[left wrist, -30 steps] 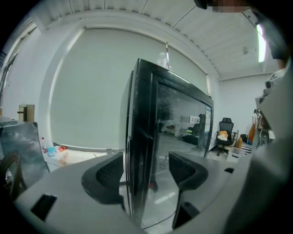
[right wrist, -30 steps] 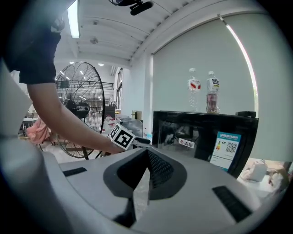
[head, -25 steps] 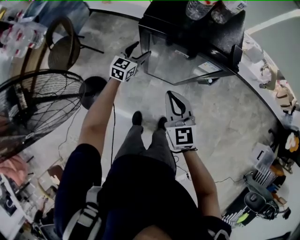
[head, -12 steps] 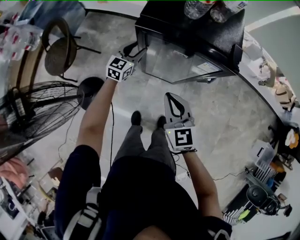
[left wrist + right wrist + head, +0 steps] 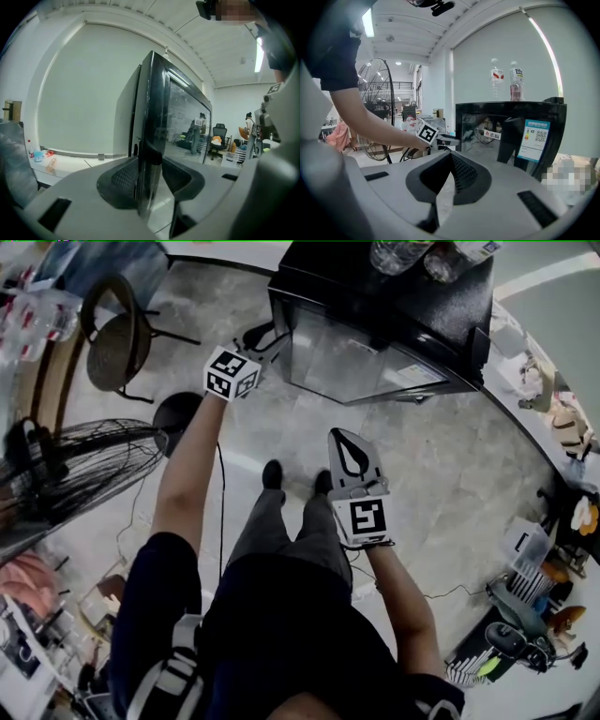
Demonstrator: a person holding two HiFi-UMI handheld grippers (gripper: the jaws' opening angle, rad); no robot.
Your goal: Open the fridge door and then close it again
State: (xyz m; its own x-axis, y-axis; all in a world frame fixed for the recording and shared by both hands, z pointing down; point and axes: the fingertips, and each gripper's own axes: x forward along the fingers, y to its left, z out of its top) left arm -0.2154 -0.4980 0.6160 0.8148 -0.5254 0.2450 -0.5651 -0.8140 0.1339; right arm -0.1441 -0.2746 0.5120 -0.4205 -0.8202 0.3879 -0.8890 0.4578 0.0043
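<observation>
A small black fridge [image 5: 394,296] with a glass door [image 5: 356,357] stands on the floor ahead of me. My left gripper [image 5: 267,337] reaches level to the door's left edge. In the left gripper view the door's edge [image 5: 152,117] runs upright between the jaws of that gripper [image 5: 150,180], which have just been closing, and both pads press on it. The door looks shut against the body. My right gripper [image 5: 352,442] hangs shut and empty in front of my legs, short of the fridge [image 5: 511,126]. From the right gripper view I see the left gripper [image 5: 447,139] at the door.
Two bottles [image 5: 497,77] stand on the fridge top. A large floor fan [image 5: 66,474] with a round base [image 5: 183,413] stands at my left, and a chair [image 5: 117,343] stands beyond it. Boxes and clutter [image 5: 525,568] lie at the right. My feet [image 5: 274,474] are on the grey floor.
The left gripper's jaws have narrowed from wide open onto the door's left edge. The right gripper has kept still and shut. The head view has shifted a little.
</observation>
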